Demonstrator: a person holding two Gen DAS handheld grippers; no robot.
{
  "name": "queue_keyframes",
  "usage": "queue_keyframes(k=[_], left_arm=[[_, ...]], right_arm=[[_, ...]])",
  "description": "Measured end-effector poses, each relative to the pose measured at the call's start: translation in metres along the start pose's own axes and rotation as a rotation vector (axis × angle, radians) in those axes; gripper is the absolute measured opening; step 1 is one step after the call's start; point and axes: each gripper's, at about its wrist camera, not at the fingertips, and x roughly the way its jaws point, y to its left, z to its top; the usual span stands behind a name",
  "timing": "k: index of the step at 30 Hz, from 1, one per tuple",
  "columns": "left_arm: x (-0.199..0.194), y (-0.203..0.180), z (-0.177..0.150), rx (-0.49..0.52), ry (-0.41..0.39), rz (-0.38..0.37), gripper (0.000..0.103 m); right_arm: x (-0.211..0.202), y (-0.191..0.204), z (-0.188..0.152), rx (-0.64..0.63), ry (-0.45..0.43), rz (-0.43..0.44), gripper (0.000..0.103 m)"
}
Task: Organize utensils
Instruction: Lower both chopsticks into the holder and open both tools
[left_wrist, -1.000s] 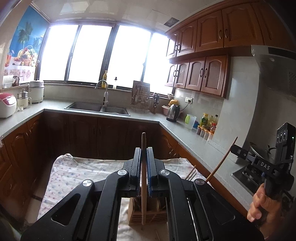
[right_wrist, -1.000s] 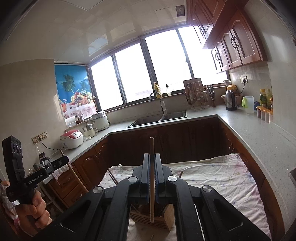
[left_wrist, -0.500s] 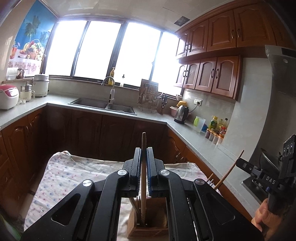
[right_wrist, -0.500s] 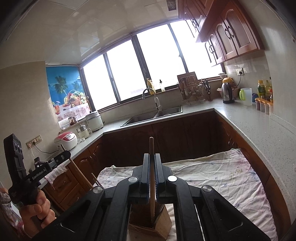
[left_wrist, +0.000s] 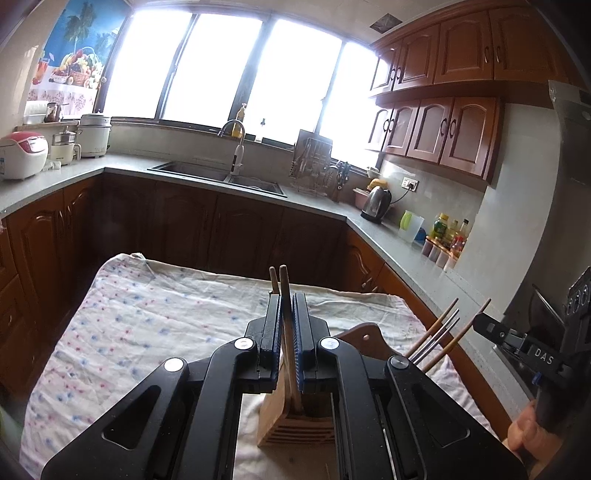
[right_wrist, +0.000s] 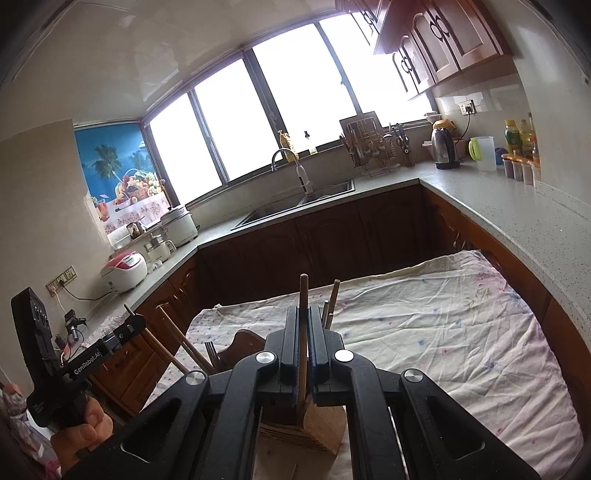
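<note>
My left gripper (left_wrist: 286, 297) is shut on a wooden chopstick (left_wrist: 287, 332) whose lower end sits in the wooden utensil holder (left_wrist: 295, 424) right below it. My right gripper (right_wrist: 303, 308) is shut on another wooden chopstick (right_wrist: 303, 332), its lower end in the same holder (right_wrist: 317, 424). Other sticks stand in the holder; one (left_wrist: 273, 278) shows past the left jaws. In each view the other gripper shows at the side (left_wrist: 491, 325) (right_wrist: 125, 325), with utensil handles (left_wrist: 439, 339) beside it.
The holder stands on a table with a flowered cloth (left_wrist: 155, 317). A wooden board or chair back (left_wrist: 364, 334) rises beside the holder. Counters (right_wrist: 517, 206) with a sink (left_wrist: 221, 173), kettle and bottles surround the table.
Both grippers have tilted down and lowered toward the holder, each still holding its chopstick. More of the cloth and holder shows, and the chopstick ends sit lower in the holder.
</note>
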Motion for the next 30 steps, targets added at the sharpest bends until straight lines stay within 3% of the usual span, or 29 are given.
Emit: queue_keyframes(k=[10,30], left_arm=[[-0.001,-0.004,-0.009,0.008,0.033,-0.006,0.005],[0.002,-0.002,-0.009,0.0,0.054,0.003,0.006]], right_arm=[[0.01,-0.005,-0.018,0.018,0.041,-0.014,0.004],[0.012,-0.006,-0.017,0.041,0.051,-0.007,0.004]])
